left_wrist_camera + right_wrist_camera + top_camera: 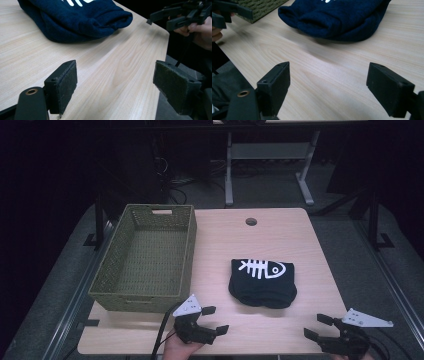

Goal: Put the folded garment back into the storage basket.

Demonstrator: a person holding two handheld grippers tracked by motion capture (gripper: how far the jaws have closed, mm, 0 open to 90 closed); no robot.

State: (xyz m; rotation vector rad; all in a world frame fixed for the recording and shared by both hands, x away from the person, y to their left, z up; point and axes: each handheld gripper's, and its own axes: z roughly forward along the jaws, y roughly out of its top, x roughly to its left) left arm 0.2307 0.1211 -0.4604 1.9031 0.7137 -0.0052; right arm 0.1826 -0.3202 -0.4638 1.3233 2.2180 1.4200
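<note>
A folded dark garment [262, 283] with a white fish-bone print is lying mid-table, right of the green woven basket [145, 259] and well apart from both tools. The left gripper [215, 319] and right gripper [320, 326] are hovering near the table's [220, 245] front edge, jaws spread wide and holding nothing. The cloth is looking soft, light and floppy, so it will probably sag and unfold; I would be pinching its thick rolled near edge at both ends together.

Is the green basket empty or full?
Empty. The basket shows its bare woven bottom in the high view; the dark garment lies beside it on the table.
</note>
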